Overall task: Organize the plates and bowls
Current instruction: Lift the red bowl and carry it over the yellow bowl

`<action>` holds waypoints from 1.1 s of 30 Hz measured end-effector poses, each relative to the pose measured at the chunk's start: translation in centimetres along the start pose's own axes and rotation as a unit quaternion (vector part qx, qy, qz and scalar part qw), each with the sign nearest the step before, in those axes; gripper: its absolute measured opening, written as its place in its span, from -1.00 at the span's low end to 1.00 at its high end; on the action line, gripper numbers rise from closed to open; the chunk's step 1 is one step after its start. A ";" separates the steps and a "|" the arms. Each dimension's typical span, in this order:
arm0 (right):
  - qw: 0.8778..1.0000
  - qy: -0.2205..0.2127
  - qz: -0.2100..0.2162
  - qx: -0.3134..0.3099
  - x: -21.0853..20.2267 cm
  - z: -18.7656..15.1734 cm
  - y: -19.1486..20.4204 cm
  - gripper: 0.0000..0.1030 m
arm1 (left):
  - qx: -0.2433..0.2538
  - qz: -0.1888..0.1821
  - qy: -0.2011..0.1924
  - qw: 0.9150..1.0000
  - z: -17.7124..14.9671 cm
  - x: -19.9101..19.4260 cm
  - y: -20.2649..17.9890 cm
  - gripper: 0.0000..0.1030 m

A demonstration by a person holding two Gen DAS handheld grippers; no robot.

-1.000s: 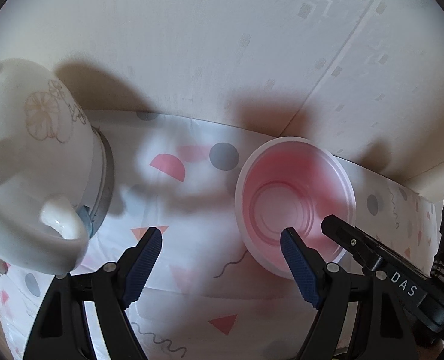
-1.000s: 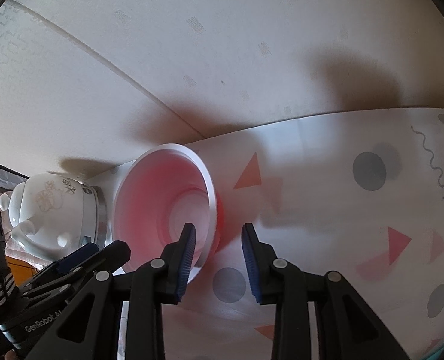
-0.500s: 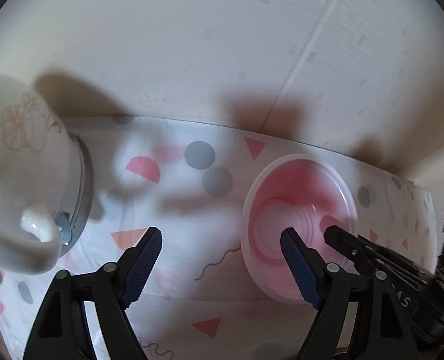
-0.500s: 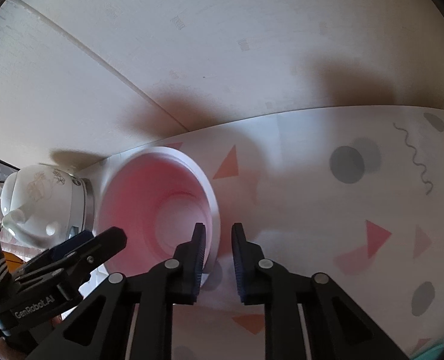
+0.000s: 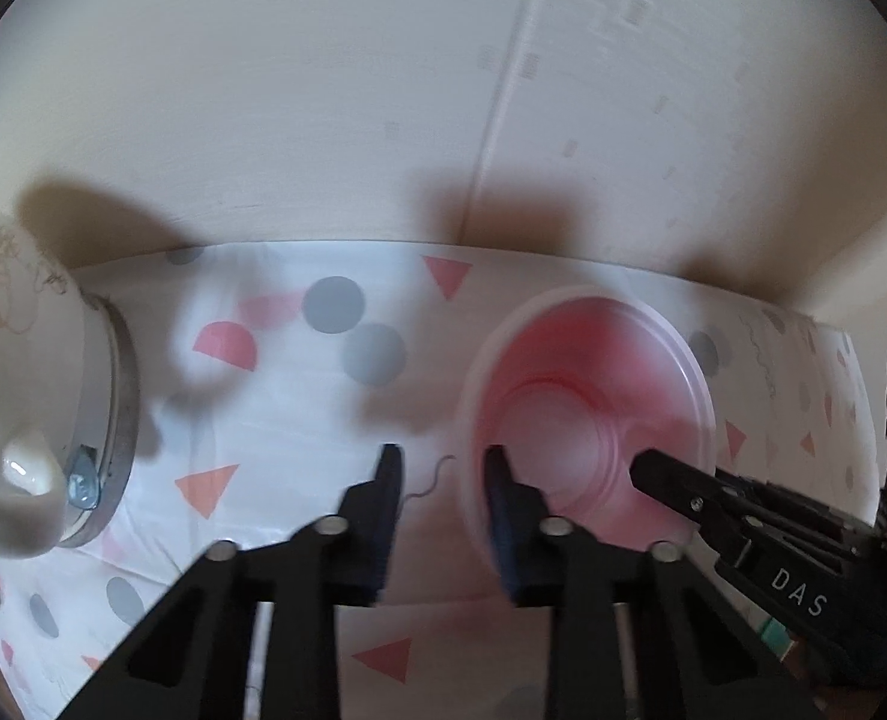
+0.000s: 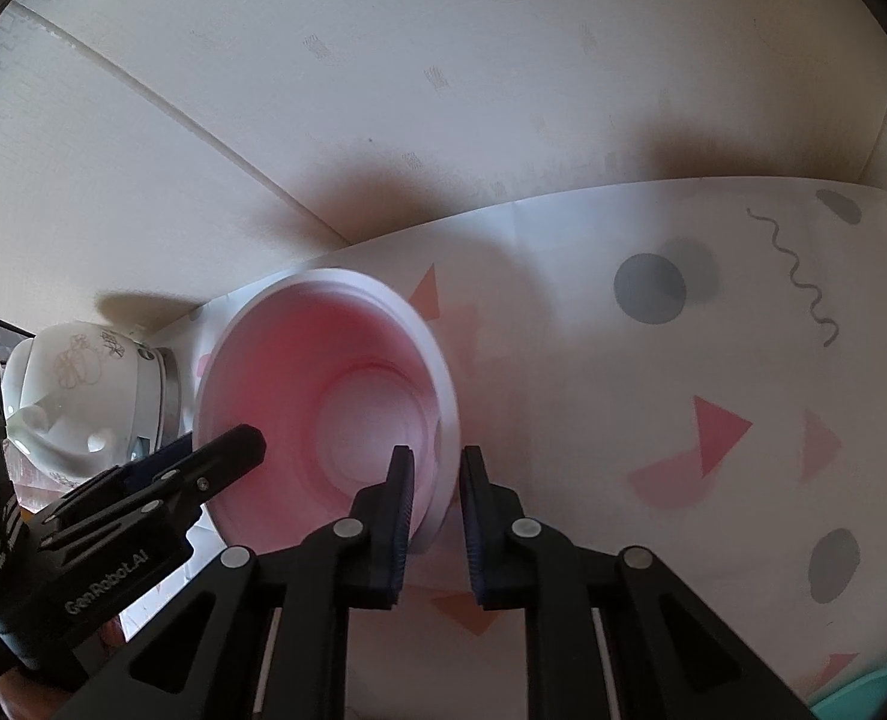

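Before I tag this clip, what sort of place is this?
Probably a home dining or kitchen table: a patterned tablecloth, a white ceramic teapot with a flower print and a pink plastic bowl against wallpapered walls.

This looks like a home, a dining nook or kitchen corner. The desk (image 5: pixel 323 420) wears a white cloth printed with pink triangles, grey dots and squiggles, and its far edge meets cream patterned wallpaper (image 6: pixel 503 90) at a room corner. A white kettle (image 5: pixel 17 360) with a flower drawing stands at the left edge, and a pink bowl (image 6: pixel 323 384) is near the far edge.
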State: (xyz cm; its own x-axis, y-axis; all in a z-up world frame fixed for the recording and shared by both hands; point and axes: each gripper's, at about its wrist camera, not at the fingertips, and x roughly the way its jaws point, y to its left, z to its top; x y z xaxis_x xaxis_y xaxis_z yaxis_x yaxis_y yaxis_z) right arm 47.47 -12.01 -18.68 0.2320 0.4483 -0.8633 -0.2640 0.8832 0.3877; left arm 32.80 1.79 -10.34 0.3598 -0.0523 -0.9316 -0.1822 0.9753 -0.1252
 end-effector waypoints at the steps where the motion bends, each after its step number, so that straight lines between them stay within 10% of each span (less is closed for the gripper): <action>1: 1.000 -0.001 -0.002 -0.003 0.0 0.0 0.2 -0.70 | 0.008 0.002 -0.002 1.000 -0.1 0.0 -0.2 -0.65; 33: 0.999 -0.054 -0.003 0.005 -7.5 -3.2 0.6 -0.70 | 0.047 -0.036 -0.049 0.997 -4.0 -5.3 -2.1 -0.80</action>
State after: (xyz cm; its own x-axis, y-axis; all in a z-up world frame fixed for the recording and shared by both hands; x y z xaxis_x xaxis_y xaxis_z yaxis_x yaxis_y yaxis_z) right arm 42.54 -15.30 -13.07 0.3325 0.4550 -0.8261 -0.2530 0.8868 0.3867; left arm 27.63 -0.83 -6.50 0.4572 -0.1060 -0.8830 -0.0687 0.9857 -0.1539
